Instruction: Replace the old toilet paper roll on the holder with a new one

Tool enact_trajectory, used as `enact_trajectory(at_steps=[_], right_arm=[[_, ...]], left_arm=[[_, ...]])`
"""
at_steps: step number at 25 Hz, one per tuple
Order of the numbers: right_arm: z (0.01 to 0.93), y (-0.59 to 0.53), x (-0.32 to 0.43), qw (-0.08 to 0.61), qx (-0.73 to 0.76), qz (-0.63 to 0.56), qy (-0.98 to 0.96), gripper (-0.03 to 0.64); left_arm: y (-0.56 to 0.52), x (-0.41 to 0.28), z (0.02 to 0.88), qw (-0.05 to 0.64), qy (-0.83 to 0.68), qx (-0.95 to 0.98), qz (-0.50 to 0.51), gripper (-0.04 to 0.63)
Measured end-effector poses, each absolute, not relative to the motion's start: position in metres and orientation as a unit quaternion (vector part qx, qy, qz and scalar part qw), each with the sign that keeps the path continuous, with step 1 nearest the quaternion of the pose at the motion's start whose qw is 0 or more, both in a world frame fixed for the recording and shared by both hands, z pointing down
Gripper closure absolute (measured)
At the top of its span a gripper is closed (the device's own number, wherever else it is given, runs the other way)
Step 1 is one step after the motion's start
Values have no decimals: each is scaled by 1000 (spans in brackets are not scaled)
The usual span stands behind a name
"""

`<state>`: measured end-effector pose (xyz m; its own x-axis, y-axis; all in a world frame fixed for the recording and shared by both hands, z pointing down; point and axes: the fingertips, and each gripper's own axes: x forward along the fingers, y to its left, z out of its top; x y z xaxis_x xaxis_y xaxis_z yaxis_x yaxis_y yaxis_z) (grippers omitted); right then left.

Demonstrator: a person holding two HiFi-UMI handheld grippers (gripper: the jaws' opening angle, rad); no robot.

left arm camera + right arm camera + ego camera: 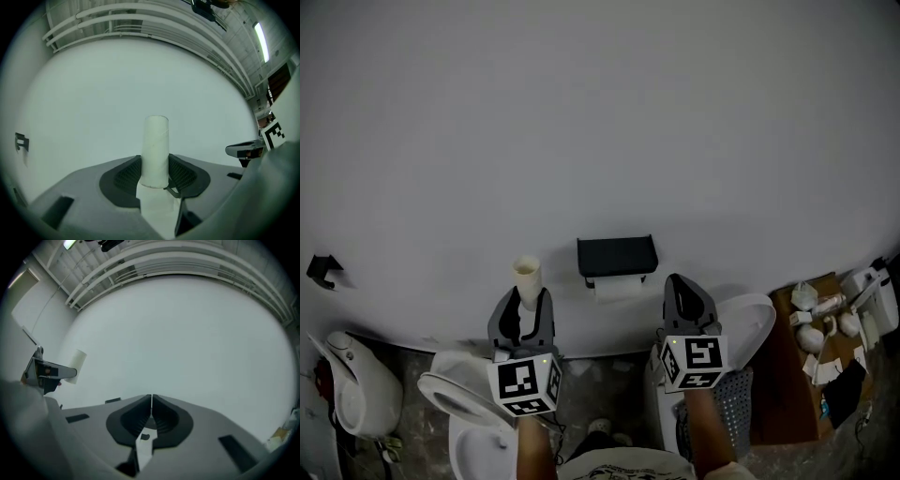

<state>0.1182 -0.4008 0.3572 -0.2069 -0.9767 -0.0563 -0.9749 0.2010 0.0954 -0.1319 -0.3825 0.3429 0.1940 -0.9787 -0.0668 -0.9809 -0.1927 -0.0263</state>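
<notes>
Clamped upright in left gripper (155, 172): bare cardboard tube (155, 149), held left of black holder (617, 255) on the wall. Hanging in holder, under its top shelf: white paper roll (619, 287). Pressed together on nothing: right gripper (151, 401).

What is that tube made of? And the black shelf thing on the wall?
The tube looks like cardboard: dull, off-white, with a faint slanted seam. The holder is matte black with sharp, flat edges, probably painted metal or plastic; I can't tell which.
</notes>
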Motion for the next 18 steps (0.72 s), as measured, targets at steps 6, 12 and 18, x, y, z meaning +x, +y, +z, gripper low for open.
enact_trajectory(at_steps=[6, 12, 18], right_arm=[[352, -395, 137, -28, 656, -26, -754, 624], [353, -397, 137, -18, 657, -23, -754, 624], [354, -397, 135, -11, 656, -25, -755, 624]], left_arm=[[-383, -119, 339, 29, 627, -778, 25, 413], [-385, -114, 337, 32, 625, -780, 25, 413], [-384, -114, 335, 33, 626, -779, 26, 413]])
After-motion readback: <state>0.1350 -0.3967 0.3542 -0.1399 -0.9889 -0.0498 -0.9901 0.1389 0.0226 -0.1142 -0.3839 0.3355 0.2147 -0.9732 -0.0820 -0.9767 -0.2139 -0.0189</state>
